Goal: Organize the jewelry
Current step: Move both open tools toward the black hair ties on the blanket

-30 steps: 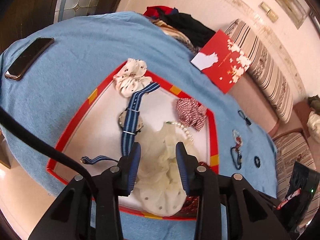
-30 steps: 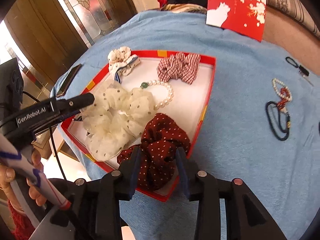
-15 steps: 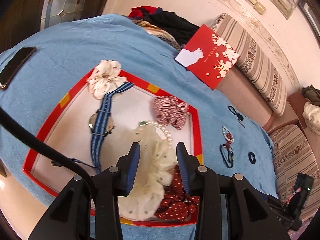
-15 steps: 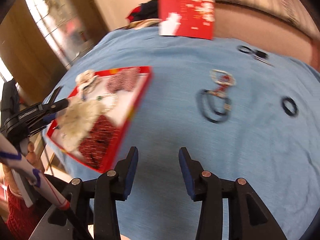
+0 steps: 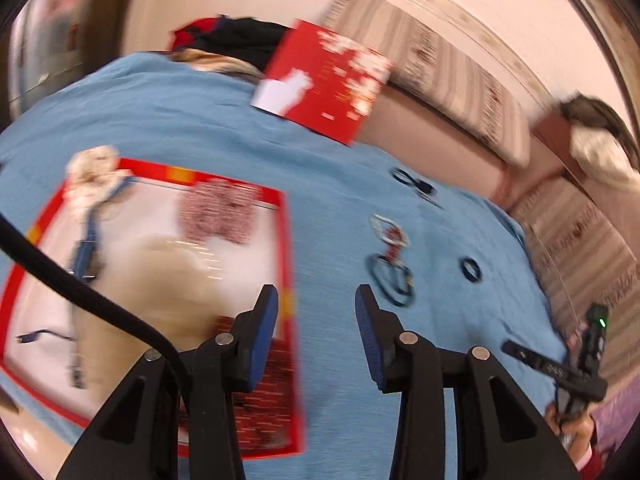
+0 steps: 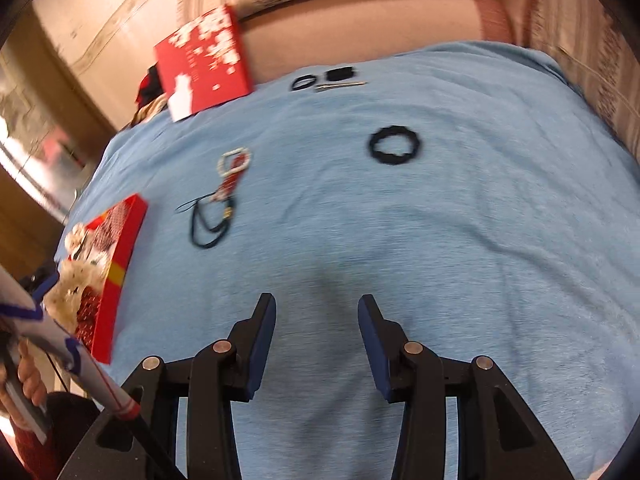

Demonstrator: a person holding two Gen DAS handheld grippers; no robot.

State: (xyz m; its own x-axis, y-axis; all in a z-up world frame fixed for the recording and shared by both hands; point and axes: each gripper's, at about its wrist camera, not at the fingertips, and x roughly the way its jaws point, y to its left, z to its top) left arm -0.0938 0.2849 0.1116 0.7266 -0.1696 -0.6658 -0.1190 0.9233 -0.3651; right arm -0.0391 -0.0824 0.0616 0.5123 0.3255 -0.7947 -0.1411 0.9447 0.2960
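Observation:
A red-rimmed tray [image 5: 286,248] on the blue cloth holds several scrunchies and a blue-strapped watch [image 5: 84,248]; it also shows in the right wrist view [image 6: 120,256]. On the cloth lie a bead bracelet with a dark cord [image 5: 390,256] [image 6: 224,196], a black hair tie [image 5: 470,270] [image 6: 395,146], and small black items [image 5: 414,186] [image 6: 328,78]. My left gripper [image 5: 316,316] is open and empty over the tray's right edge. My right gripper [image 6: 316,320] is open and empty above bare cloth.
A red card [image 5: 328,80] [image 6: 202,62] lies at the table's far edge beside dark clothes [image 5: 228,40]. A striped sofa [image 5: 440,76] runs behind the table. Both views are blurred by motion.
Both grippers have swung right, away from the tray and toward the loose items on the cloth. The right gripper left the dark red scrunchie in the tray. Both stay open.

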